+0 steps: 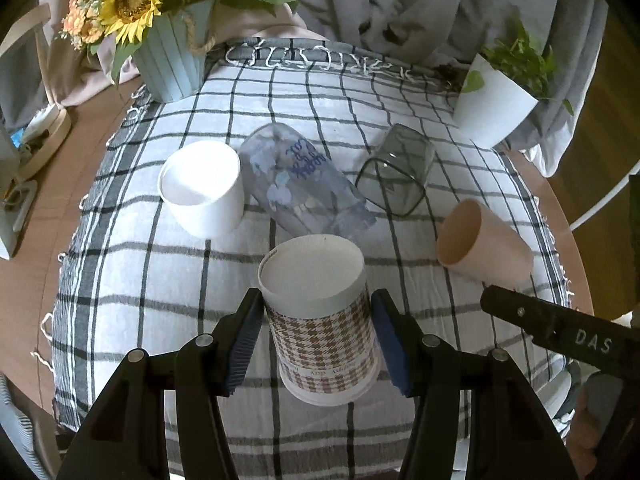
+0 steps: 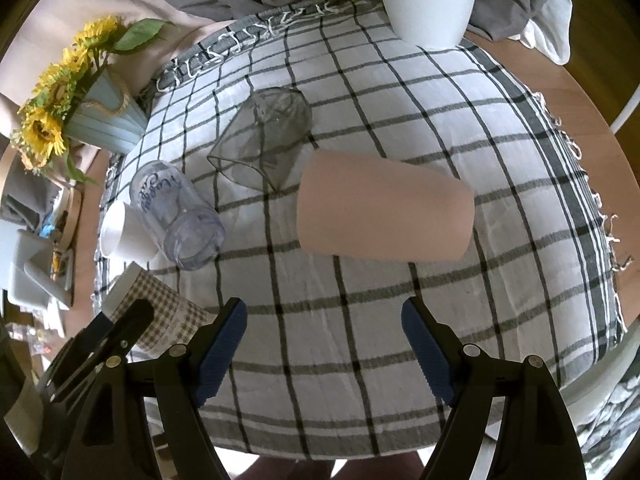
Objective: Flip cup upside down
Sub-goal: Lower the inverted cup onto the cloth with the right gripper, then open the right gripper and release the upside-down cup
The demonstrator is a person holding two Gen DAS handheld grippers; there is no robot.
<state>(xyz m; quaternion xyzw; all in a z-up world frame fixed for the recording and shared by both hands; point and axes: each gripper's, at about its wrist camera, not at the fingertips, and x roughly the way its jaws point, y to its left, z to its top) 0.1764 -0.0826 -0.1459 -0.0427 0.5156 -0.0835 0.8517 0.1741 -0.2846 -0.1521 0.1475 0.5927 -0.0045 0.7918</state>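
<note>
A houndstooth paper cup (image 1: 324,332) sits between the blue pads of my left gripper (image 1: 316,344). Its white base faces the camera and its rim points down toward the checked cloth (image 1: 160,264). The pads stand close on both sides; the right pad shows a small gap. The same cup shows at the left edge of the right wrist view (image 2: 160,312). My right gripper (image 2: 324,344) is open and empty above the cloth, in front of a pink cup (image 2: 384,208) lying on its side.
A white cup (image 1: 204,188), a clear printed tumbler (image 1: 300,180) and a smoky square glass (image 1: 396,172) lie on the cloth. A sunflower pot (image 1: 172,60) stands back left and a white plant pot (image 1: 492,100) back right. The cloth covers a round wooden table (image 1: 32,280).
</note>
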